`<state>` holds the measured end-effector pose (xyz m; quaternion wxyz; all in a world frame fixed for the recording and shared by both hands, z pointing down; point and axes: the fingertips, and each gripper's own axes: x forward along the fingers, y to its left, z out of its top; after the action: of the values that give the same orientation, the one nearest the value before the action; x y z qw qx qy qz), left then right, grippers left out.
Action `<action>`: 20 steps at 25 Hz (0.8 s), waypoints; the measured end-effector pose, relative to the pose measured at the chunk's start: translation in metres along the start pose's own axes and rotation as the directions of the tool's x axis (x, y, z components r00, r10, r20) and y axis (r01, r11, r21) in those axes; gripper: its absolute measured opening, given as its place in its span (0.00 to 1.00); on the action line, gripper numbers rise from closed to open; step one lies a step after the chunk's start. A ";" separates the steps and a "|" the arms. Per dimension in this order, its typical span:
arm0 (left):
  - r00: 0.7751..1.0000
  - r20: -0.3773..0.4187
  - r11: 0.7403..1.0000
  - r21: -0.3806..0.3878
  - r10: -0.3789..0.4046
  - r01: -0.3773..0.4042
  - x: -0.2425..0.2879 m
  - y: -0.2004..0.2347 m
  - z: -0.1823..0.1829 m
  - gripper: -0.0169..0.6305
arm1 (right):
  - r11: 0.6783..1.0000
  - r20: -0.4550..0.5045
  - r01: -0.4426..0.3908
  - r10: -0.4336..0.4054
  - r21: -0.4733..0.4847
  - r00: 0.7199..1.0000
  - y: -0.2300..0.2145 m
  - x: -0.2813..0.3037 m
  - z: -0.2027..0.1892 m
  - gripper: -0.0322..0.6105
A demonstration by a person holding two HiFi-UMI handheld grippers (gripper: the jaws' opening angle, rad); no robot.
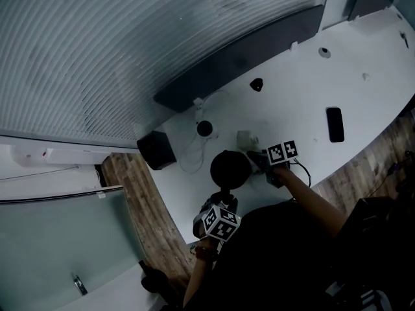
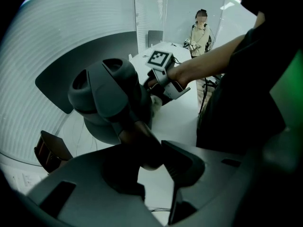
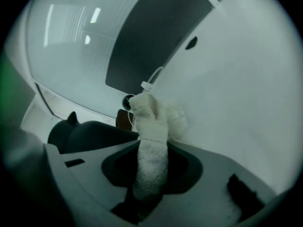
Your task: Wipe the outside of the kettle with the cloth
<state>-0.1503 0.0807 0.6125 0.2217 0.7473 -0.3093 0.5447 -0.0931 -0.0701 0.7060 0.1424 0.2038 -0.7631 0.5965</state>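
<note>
- Head view: the dark kettle stands on the white curved desk, close to its near edge. The left tool comes to it from the near side and the right tool from the right. A pale cloth lies bunched just beside the kettle at the right tool's tip. Only this view shows the rest of the desk: a flat black slab well apart to the right, a small round black thing with a thin cable behind the kettle, and a black box at the desk's left end. How the jaws stand cannot be read from up here.
- Left gripper view: the left tool has its jaws set wide and closed on the kettle's handle, which runs down between them from the kettle. Across the kettle, the right tool presses a scrap of cloth against its far side. A person stands in the background, seen in no other view.
- Right gripper view: the right tool has its jaws clamped on a strip of white terry cloth, whose free end bunches up ahead. The kettle shows as a dark mass touching the left of the tool.
</note>
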 end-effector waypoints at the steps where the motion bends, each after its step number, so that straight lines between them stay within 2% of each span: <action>1: 1.000 -0.005 1.000 0.000 0.003 -0.003 0.000 0.001 -0.001 0.22 | 0.999 -0.022 0.011 -0.011 0.030 1.000 -0.011 0.002 -0.011 0.21; 4: 1.000 -0.027 1.000 0.010 0.015 -0.014 -0.002 0.007 -0.006 0.22 | 0.998 -0.028 0.008 -0.006 0.059 1.000 -0.016 -0.003 -0.025 0.21; 5: 0.999 -0.038 1.000 0.015 0.021 -0.020 -0.003 0.009 -0.007 0.22 | 0.999 -0.003 0.000 0.000 0.050 1.000 -0.011 -0.010 -0.021 0.21; 7: 0.997 -0.061 0.999 0.027 0.043 -0.041 -0.004 0.015 -0.011 0.22 | 0.999 0.106 -0.045 0.043 0.014 0.993 0.012 -0.032 0.004 0.21; 9: 0.994 -0.086 0.997 0.037 0.071 -0.068 -0.004 0.024 -0.014 0.23 | 0.987 0.220 -0.152 0.159 -0.049 0.962 0.054 -0.056 0.034 0.21; 10: 0.992 -0.098 0.996 0.043 0.081 -0.077 -0.004 0.027 -0.016 0.23 | 0.971 0.245 -0.221 0.237 -0.091 0.940 0.079 -0.064 0.044 0.21; 12: 0.988 -0.123 0.995 0.054 0.094 -0.088 -0.004 0.033 -0.019 0.23 | 0.929 0.234 -0.326 0.361 -0.176 0.903 0.125 -0.069 0.052 0.21; 13: 0.986 -0.134 0.994 0.059 0.098 -0.091 -0.004 0.036 -0.021 0.23 | 0.917 0.211 -0.343 0.383 -0.205 0.899 0.139 -0.063 0.052 0.21; 16: 0.978 -0.173 0.991 0.082 0.117 -0.104 -0.006 0.046 -0.027 0.23 | 0.927 0.156 -0.315 0.348 -0.205 0.924 0.140 -0.041 0.045 0.21; 20: 0.962 -0.216 0.981 0.135 0.168 -0.141 -0.006 0.068 -0.032 0.24 | 0.966 0.146 -0.215 0.236 -0.145 0.961 0.099 -0.025 0.045 0.21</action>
<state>-0.2212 0.0553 0.6160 0.1677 0.6658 -0.3066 0.6592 -0.1176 -0.0901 0.5983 0.0238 0.1535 -0.8271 0.5402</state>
